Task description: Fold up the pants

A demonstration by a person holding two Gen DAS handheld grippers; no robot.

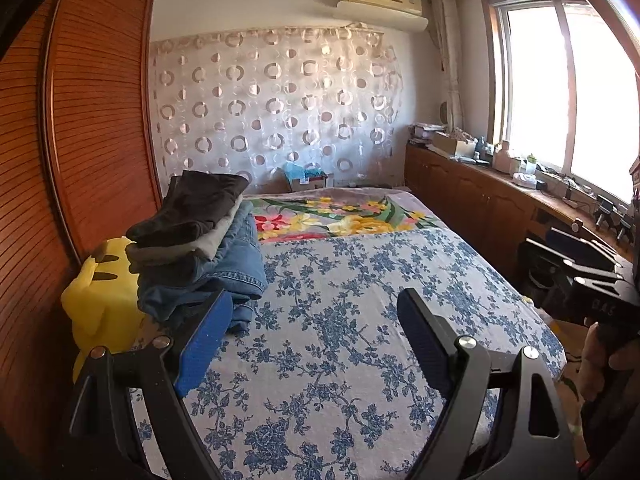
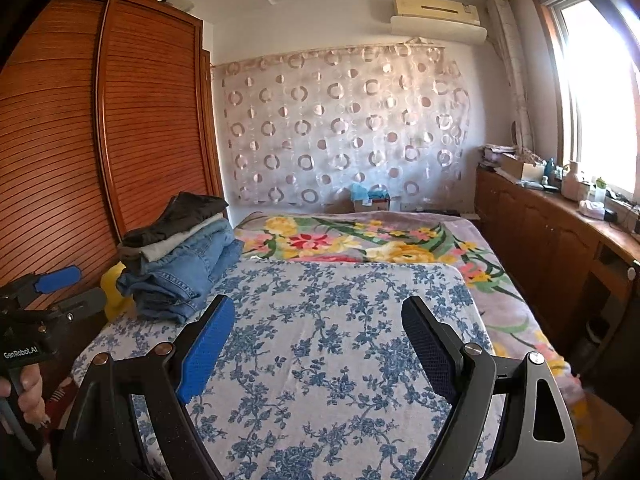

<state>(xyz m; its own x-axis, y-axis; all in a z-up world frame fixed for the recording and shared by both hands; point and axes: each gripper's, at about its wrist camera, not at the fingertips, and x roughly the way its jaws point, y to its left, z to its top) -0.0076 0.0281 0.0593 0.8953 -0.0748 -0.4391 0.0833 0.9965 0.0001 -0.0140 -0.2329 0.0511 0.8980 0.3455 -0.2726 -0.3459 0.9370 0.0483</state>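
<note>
A stack of folded pants [image 1: 200,240] lies on the bed's left side: black on top, grey under it, blue jeans at the bottom. It also shows in the right wrist view [image 2: 180,256]. My left gripper [image 1: 316,320] is open and empty above the blue-flowered sheet [image 1: 340,340], with the stack just beyond its left finger. My right gripper [image 2: 318,328] is open and empty above the same sheet [image 2: 320,360]. Each gripper shows at the edge of the other's view: the right one [image 1: 580,256] and the left one [image 2: 60,284].
A yellow plush toy [image 1: 100,300] sits left of the stack against the wooden wardrobe [image 1: 80,120]. A flowered blanket [image 2: 360,240] covers the far bed. A wooden cabinet [image 2: 560,232] with clutter runs under the window at the right.
</note>
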